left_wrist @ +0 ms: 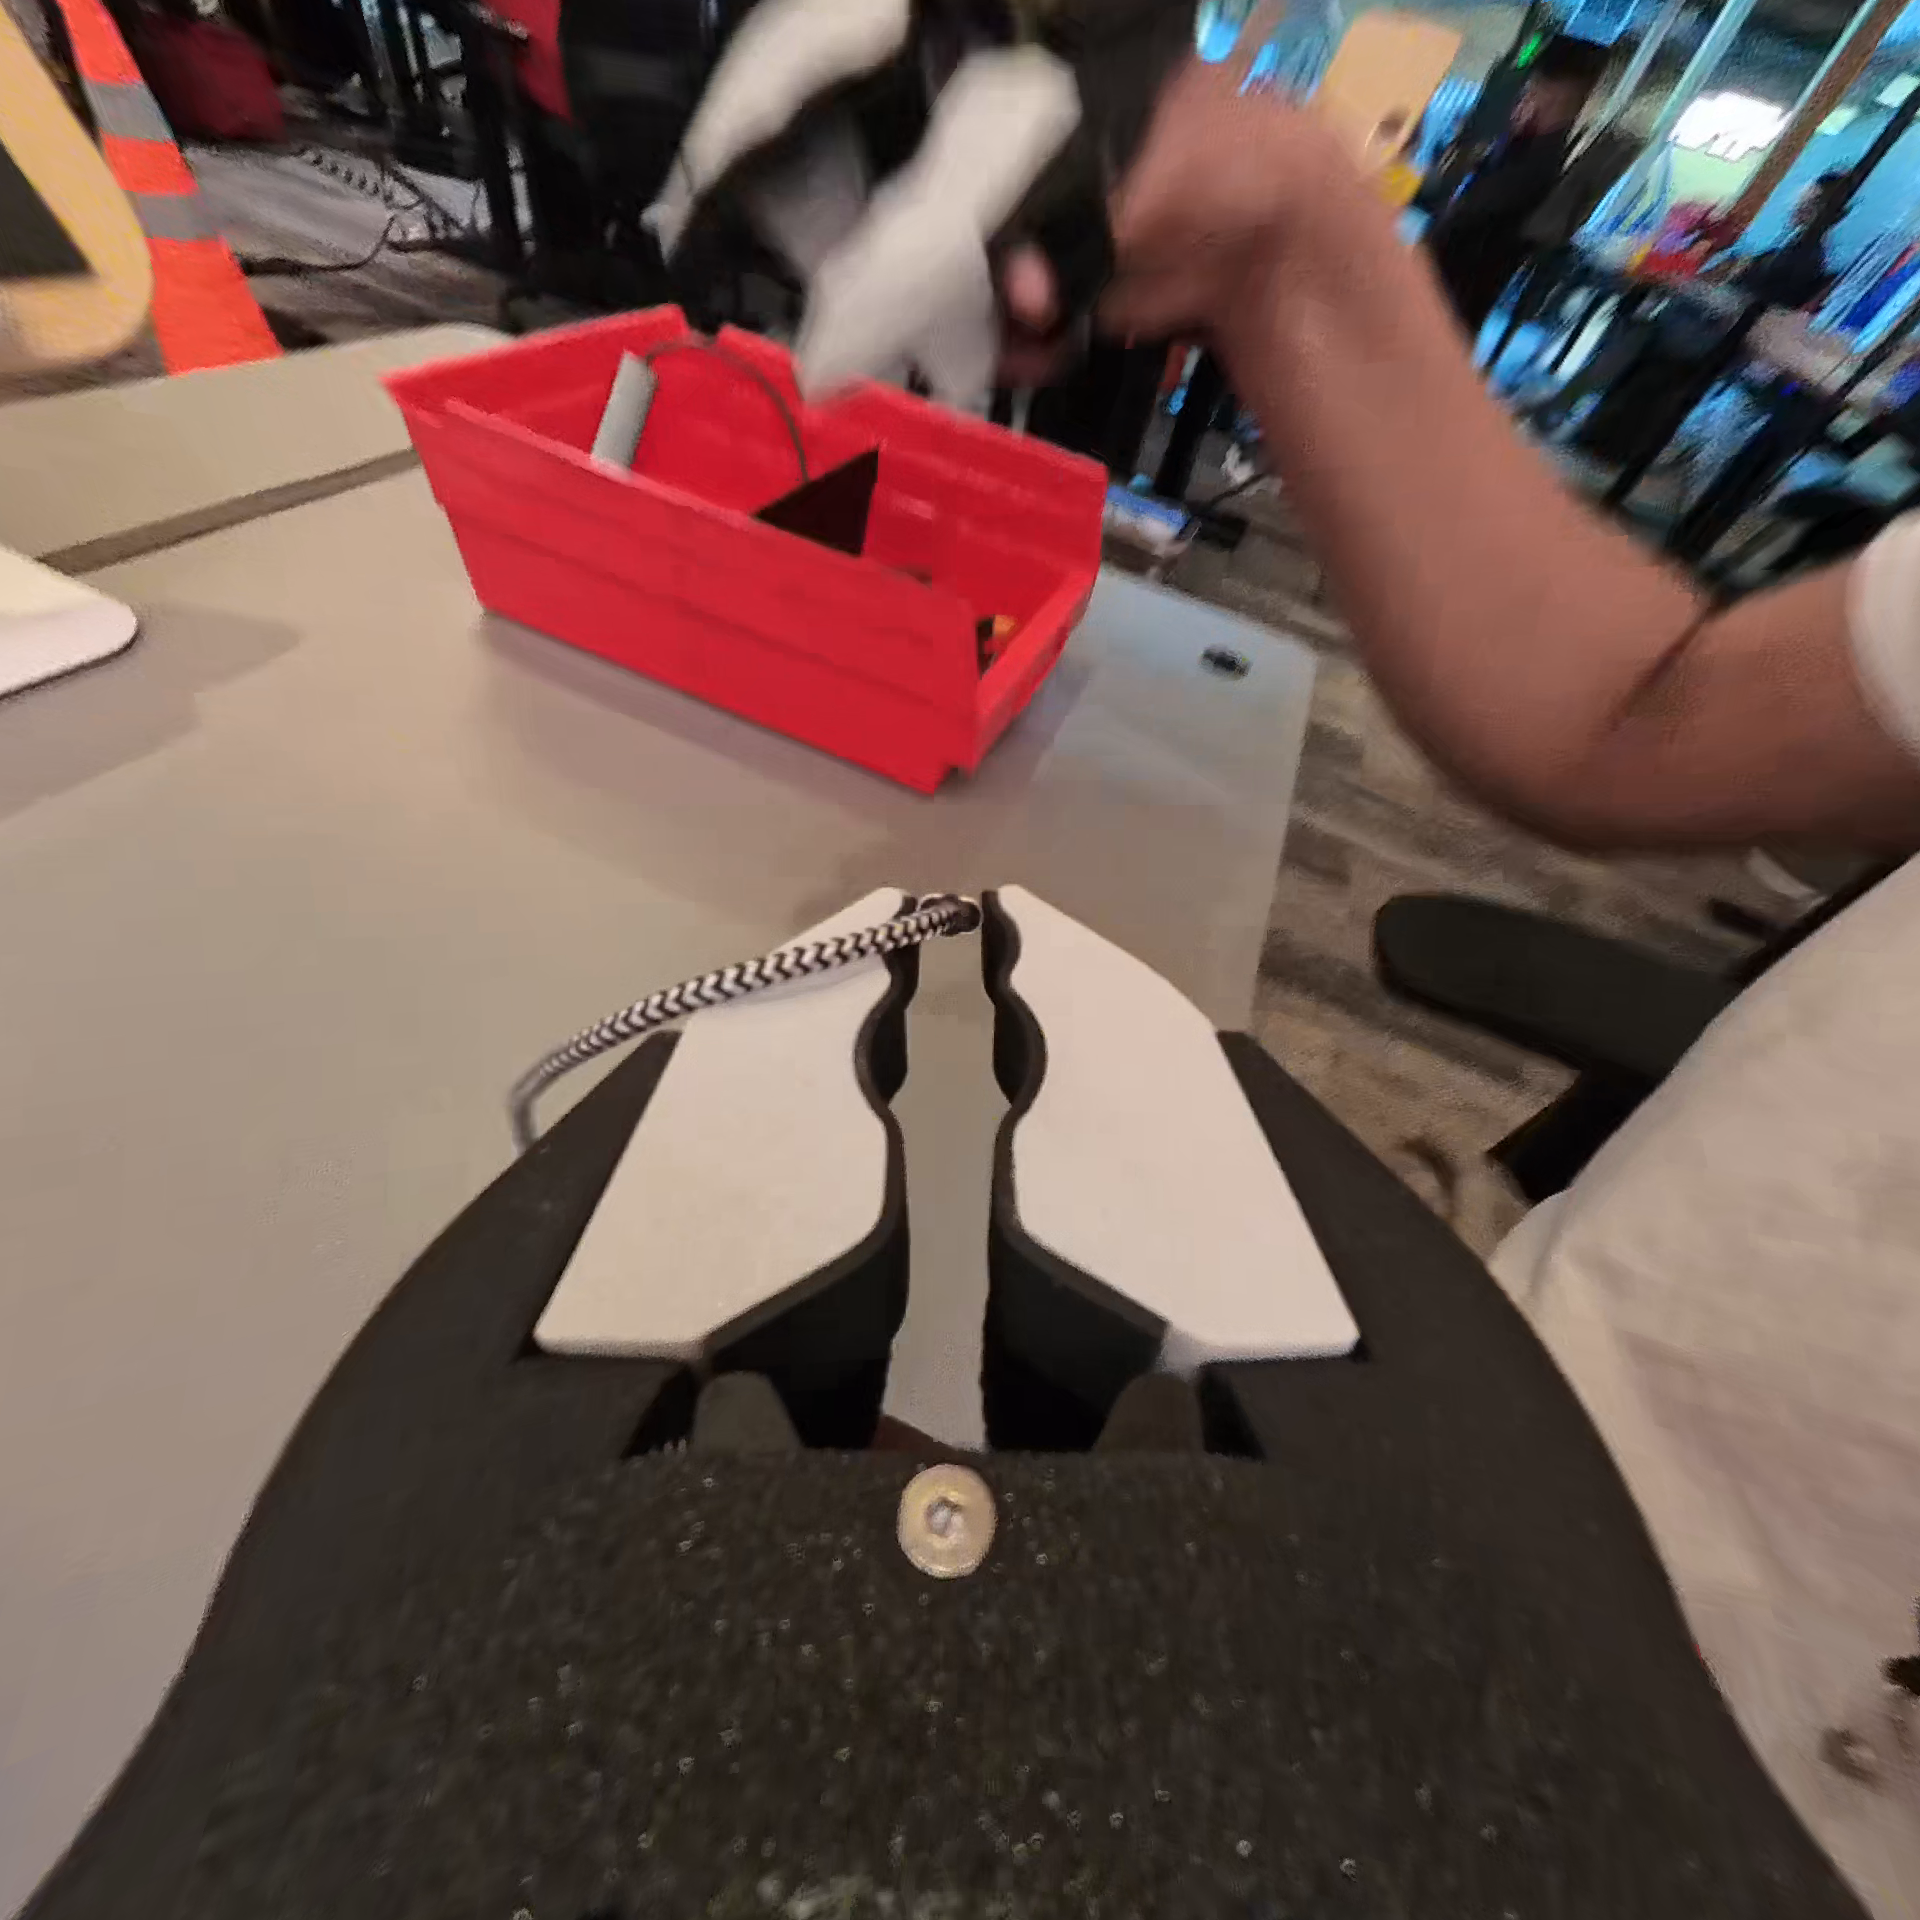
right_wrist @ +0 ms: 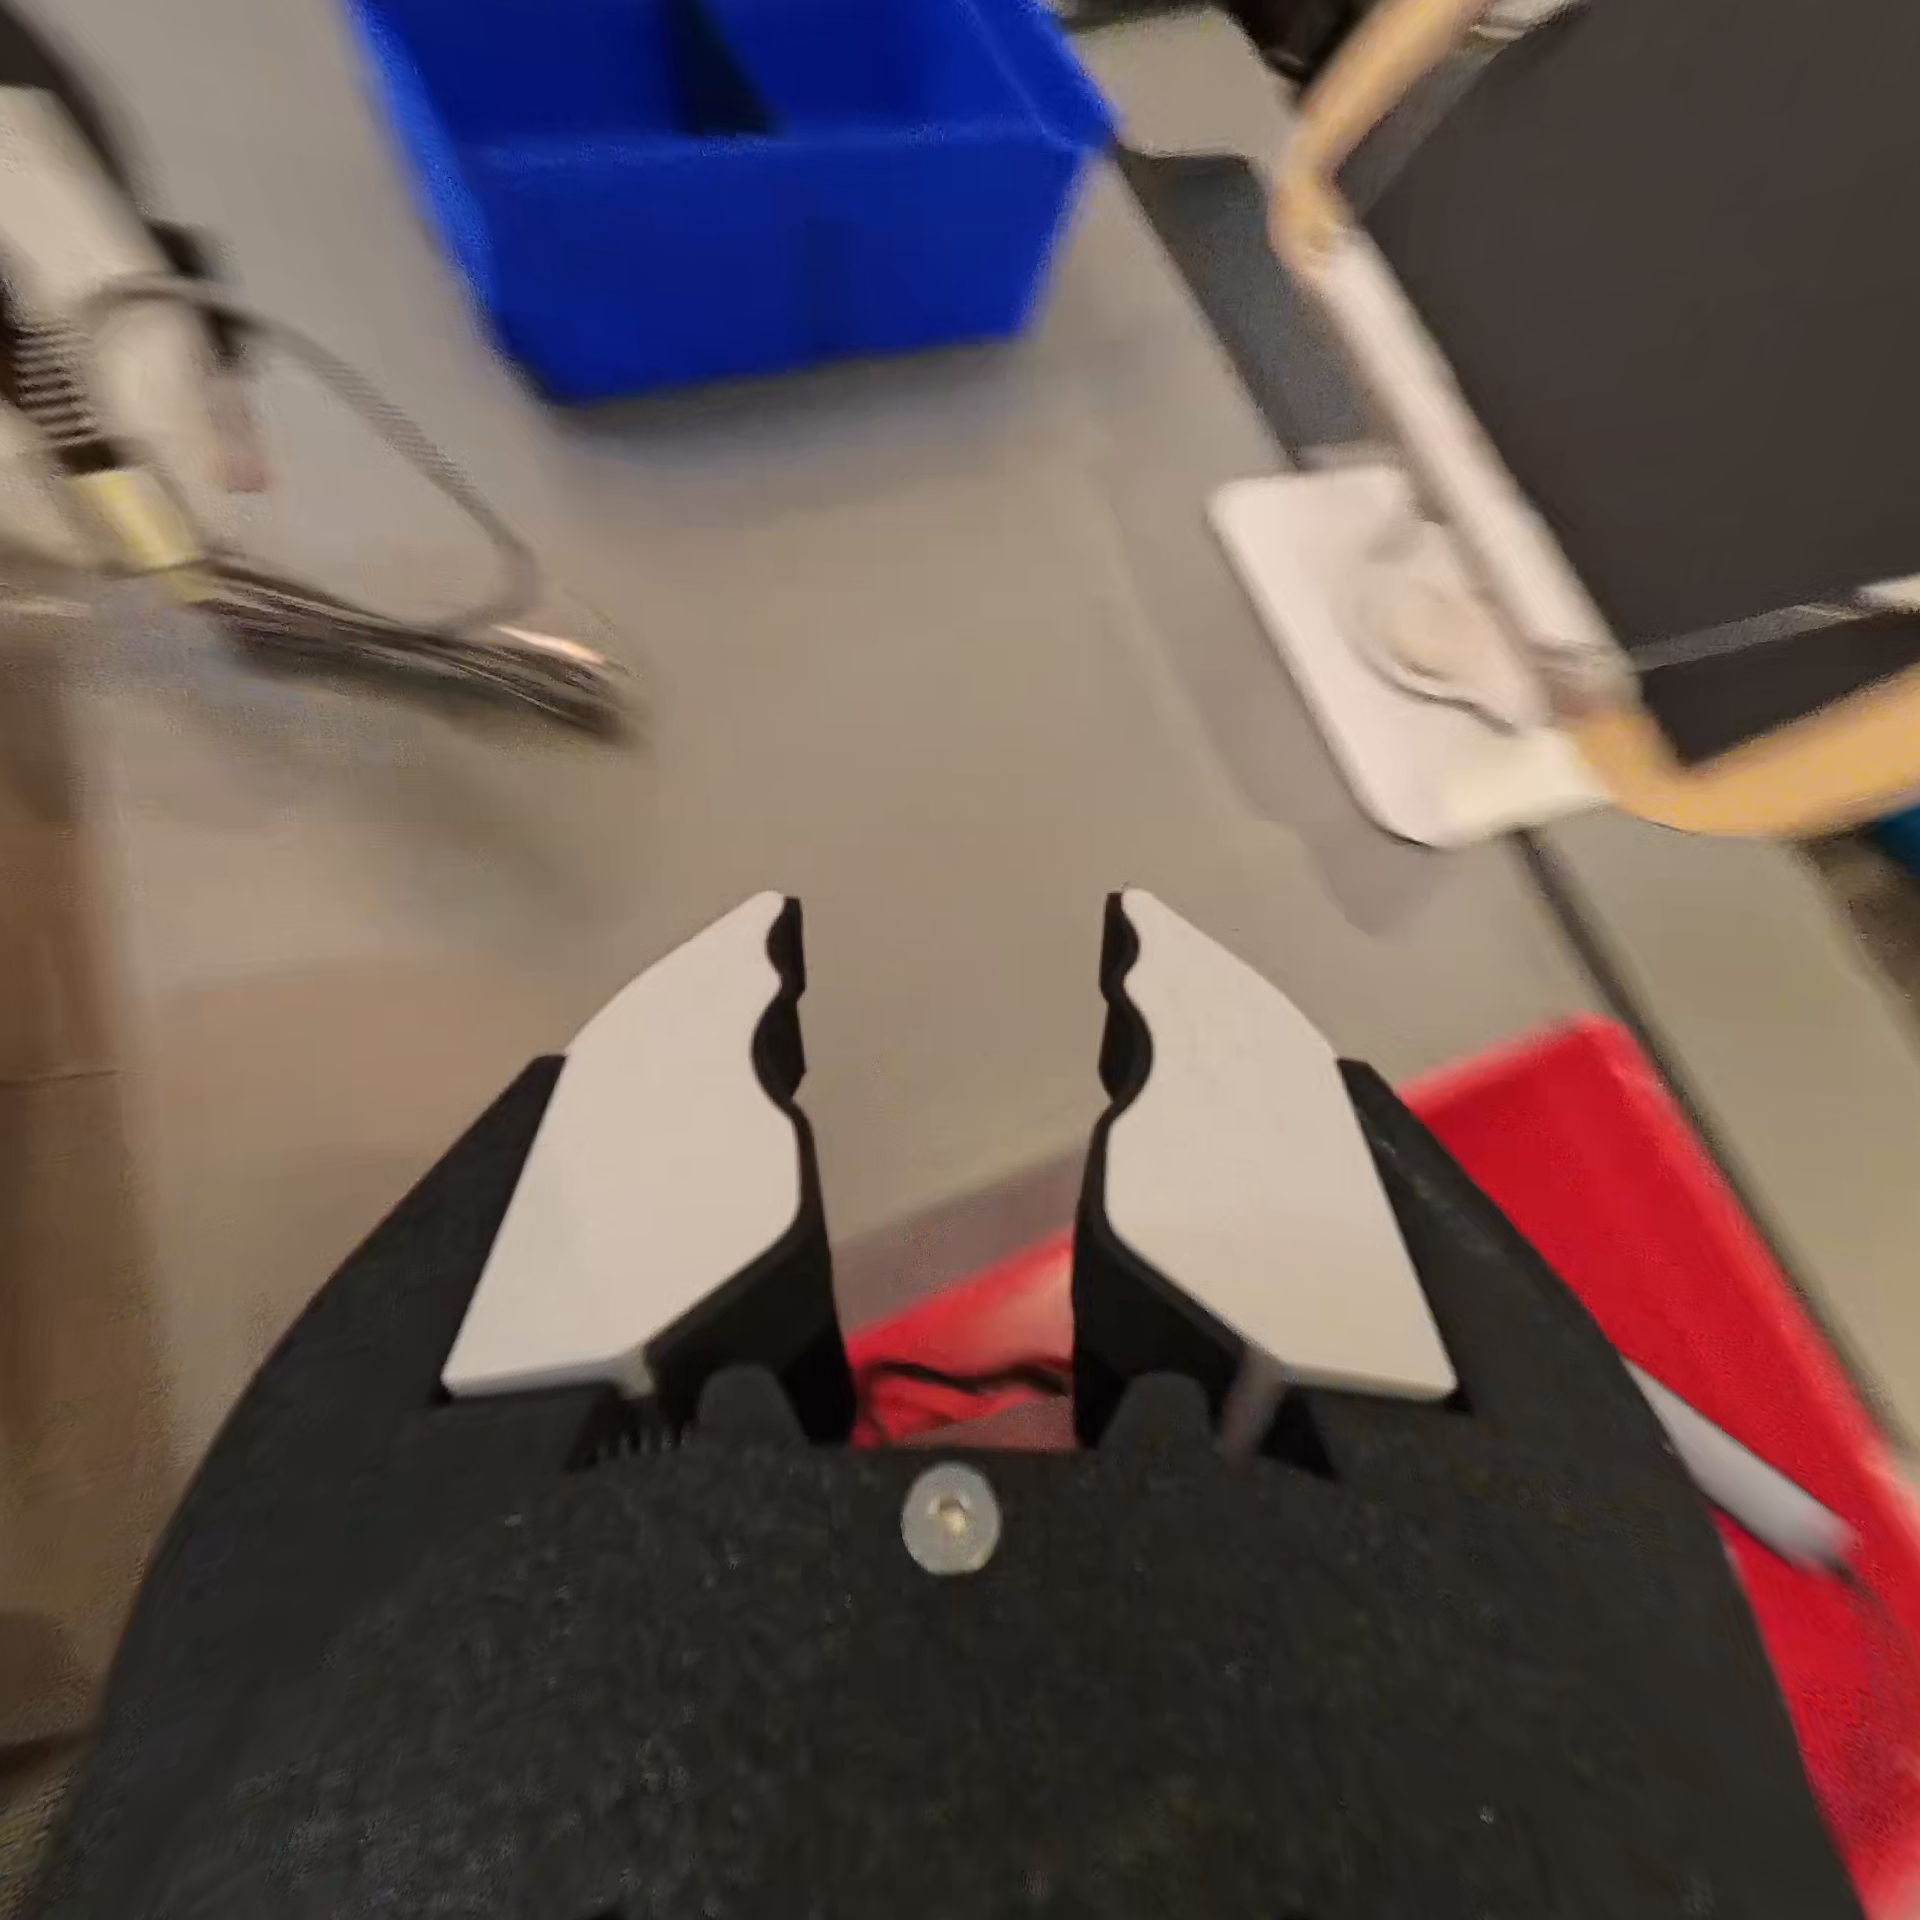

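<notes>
My left gripper (left_wrist: pixel 951 920) is shut on a black-and-white braided cable (left_wrist: pixel 727 982) at its tips; the cable trails back to the left over the grey table (left_wrist: pixel 312 883). A red bin (left_wrist: pixel 748 582) stands beyond it, holding a grey plug with a cable and a dark triangular piece. My right gripper shows blurred above the bin in the left wrist view (left_wrist: pixel 894 260), held by a person's hand. In its own view my right gripper (right_wrist: pixel 951 925) is open and empty above the red bin's edge (right_wrist: pixel 1621 1195). The other gripper with the braided cable (right_wrist: pixel 343 613) shows blurred at the left.
A blue bin (right_wrist: pixel 769 208) stands at the far side of the table. A white base (right_wrist: pixel 1382 644) with a tan-framed dark panel (right_wrist: pixel 1662 312) is at the right. An orange cone (left_wrist: pixel 166 208) stands past the table's far edge. The person's arm (left_wrist: pixel 1507 582) crosses the right side.
</notes>
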`<state>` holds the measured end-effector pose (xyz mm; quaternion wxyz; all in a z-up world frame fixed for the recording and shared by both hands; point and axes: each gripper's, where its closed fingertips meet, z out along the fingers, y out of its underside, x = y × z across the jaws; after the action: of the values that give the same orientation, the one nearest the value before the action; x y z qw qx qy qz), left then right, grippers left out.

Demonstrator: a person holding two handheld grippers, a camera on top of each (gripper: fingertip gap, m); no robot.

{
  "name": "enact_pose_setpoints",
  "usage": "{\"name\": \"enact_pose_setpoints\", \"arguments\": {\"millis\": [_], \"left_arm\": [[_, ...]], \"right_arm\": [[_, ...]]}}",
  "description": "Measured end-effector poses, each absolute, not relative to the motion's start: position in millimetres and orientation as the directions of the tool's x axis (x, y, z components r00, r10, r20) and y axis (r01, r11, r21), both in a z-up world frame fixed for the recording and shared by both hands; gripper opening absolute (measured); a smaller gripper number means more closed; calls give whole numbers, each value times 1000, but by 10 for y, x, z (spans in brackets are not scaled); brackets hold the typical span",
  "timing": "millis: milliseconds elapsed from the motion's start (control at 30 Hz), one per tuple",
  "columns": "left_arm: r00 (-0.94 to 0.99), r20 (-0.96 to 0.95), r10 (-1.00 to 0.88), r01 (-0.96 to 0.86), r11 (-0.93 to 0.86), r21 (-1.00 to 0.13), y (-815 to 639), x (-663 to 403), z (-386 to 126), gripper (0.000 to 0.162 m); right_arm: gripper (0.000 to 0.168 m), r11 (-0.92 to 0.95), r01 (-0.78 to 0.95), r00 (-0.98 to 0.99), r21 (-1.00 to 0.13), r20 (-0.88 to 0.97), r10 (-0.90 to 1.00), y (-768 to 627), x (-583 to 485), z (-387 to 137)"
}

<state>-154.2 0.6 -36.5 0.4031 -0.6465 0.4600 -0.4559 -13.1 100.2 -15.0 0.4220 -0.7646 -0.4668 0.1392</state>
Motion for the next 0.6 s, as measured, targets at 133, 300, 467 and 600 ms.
{"name": "enact_pose_setpoints", "arguments": {"millis": [133,300,467,600], "left_arm": [[50,344,-938,-102,-348,-932,150,-1554,275,11],[-67,325,-943,-72,-320,-945,178,-1445,662,11],[-109,303,-947,-43,-300,-953,197,-1289,861,11],[-131,310,-942,-14,-310,-950,172,-1182,984,11]], "right_arm": [[60,-188,434,369,-881,-17,929,460,-963,-520],[74,-414,101,459,-905,-327,826,580,-1454,-787],[81,-468,-131,545,-874,-458,703,937,-1508,-835],[79,-447,-178,589,-877,-459,665,1134,-1631,-868]]}}
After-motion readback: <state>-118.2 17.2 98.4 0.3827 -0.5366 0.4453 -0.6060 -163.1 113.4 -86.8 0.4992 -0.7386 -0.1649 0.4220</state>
